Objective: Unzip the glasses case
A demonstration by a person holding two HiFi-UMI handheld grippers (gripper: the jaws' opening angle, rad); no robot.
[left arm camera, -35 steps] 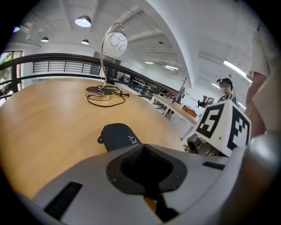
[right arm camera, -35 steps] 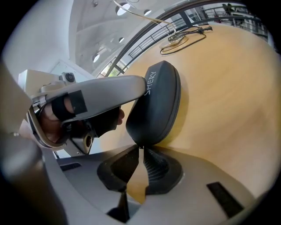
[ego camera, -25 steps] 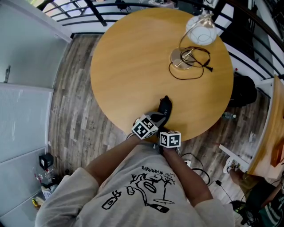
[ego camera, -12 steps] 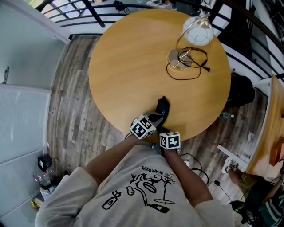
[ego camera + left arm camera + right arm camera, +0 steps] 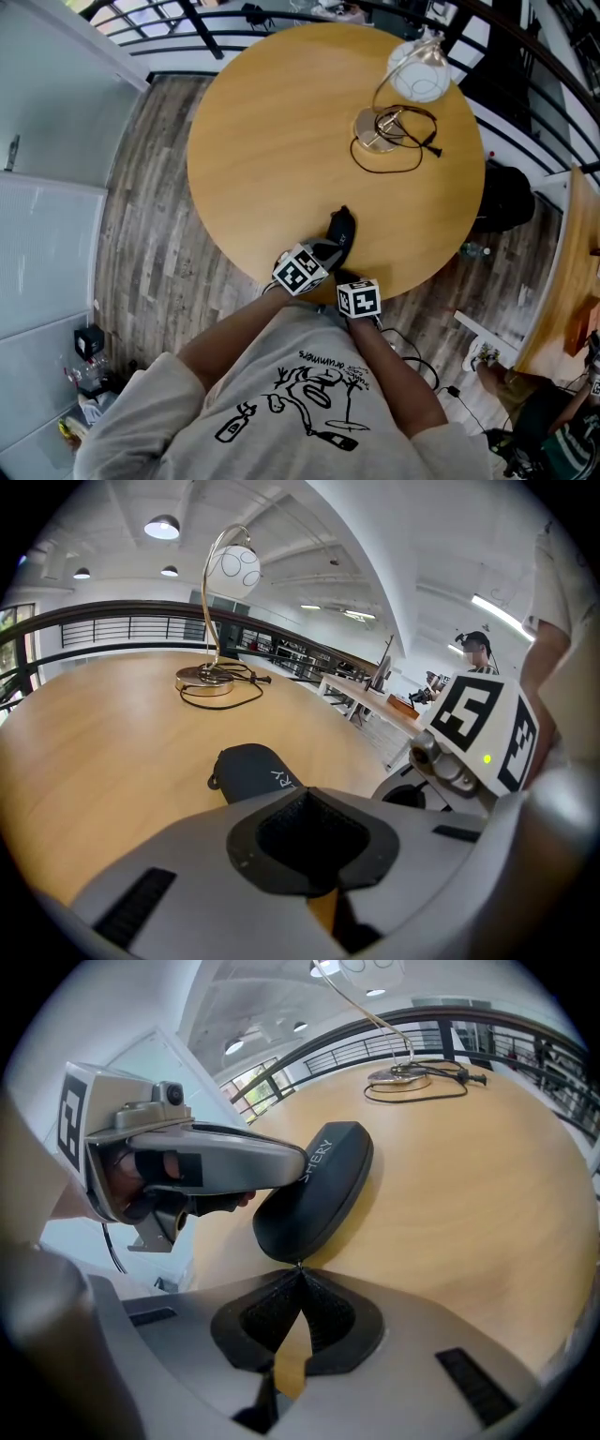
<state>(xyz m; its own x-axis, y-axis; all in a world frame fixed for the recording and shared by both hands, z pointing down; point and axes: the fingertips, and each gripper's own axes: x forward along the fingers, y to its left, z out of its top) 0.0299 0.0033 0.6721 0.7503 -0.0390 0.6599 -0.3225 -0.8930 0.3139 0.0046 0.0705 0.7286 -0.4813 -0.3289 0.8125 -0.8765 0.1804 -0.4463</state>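
A black glasses case lies near the front edge of the round wooden table. My left gripper is shut on the case's near end, so in the left gripper view only the far part of the case shows past the jaws. My right gripper sits just behind it. Its jaws are pressed together at the tip of the case, pinching the small zipper pull there. The left gripper reaches over the case's side in the right gripper view.
A desk lamp with a white globe shade, brass base and looped black cord stands at the table's far right. The table's front edge runs close under the grippers. A black railing runs behind the table.
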